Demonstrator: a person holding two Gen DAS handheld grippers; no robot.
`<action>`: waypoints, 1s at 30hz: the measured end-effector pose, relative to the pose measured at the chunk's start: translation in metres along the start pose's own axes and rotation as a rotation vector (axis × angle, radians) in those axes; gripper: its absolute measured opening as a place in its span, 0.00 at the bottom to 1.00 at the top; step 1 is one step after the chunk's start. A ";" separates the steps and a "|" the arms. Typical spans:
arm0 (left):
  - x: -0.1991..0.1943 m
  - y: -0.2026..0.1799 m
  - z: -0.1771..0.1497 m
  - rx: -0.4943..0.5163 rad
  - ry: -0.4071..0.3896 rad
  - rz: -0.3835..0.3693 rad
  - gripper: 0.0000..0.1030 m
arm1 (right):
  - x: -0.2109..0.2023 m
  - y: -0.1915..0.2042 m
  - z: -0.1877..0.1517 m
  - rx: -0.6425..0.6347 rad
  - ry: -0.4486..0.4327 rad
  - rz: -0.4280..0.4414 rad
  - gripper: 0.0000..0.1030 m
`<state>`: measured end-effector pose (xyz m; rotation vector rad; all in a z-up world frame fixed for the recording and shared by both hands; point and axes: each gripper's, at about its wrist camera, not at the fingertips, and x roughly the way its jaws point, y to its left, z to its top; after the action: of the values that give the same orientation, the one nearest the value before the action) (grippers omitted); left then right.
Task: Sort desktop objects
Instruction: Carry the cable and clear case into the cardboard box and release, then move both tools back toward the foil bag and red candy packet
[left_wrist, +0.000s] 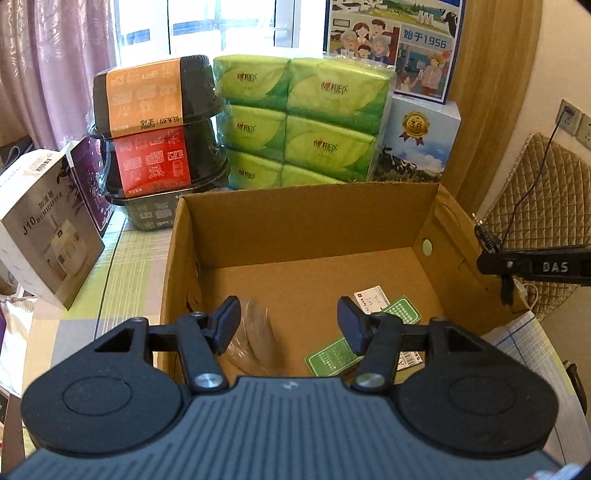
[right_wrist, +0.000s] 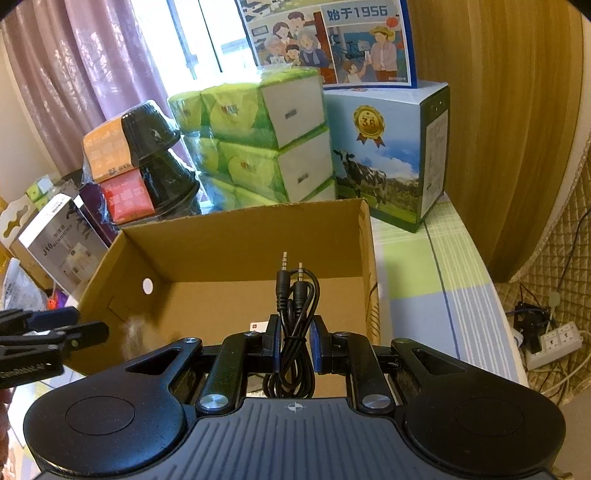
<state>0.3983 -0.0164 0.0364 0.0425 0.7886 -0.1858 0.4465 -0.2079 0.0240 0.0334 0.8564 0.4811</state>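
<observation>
**Cable over the box, risk of a snag on release**

Right gripper pinched on a coiled black audio cable, held over the near rim of the open cardboard box; both plugs pointed up and forward. Left gripper spread and holding nothing, poised over the box interior. Green cards and a white card seen lying on the box floor near its front right corner, beside a blurred clear item, not identifiable.

Likely trouble, as judged: loose loops hanging behind the pads, apt to catch on the gripper at release; cable dropped too near the rim, apt to drape over the wall or slide onto the counter.

Readable: "J10 HUMIDIFIER" on the white carton; "1956" on the milk box; "3.6" on the gold medal; "DAS" on the right gripper's side. Tissue-pack script too blurred to read.
</observation>
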 end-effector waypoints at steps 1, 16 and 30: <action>-0.001 0.001 -0.001 -0.001 0.000 -0.002 0.51 | 0.001 0.000 0.000 -0.002 0.001 0.001 0.13; -0.039 0.012 -0.025 -0.028 -0.020 -0.010 0.65 | -0.030 -0.005 -0.011 -0.007 -0.056 0.015 0.52; -0.097 0.021 -0.051 -0.019 -0.027 0.021 0.76 | -0.090 0.018 -0.038 -0.097 -0.072 0.052 0.62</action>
<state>0.2998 0.0245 0.0686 0.0302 0.7626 -0.1585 0.3618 -0.2356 0.0675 -0.0158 0.7622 0.5660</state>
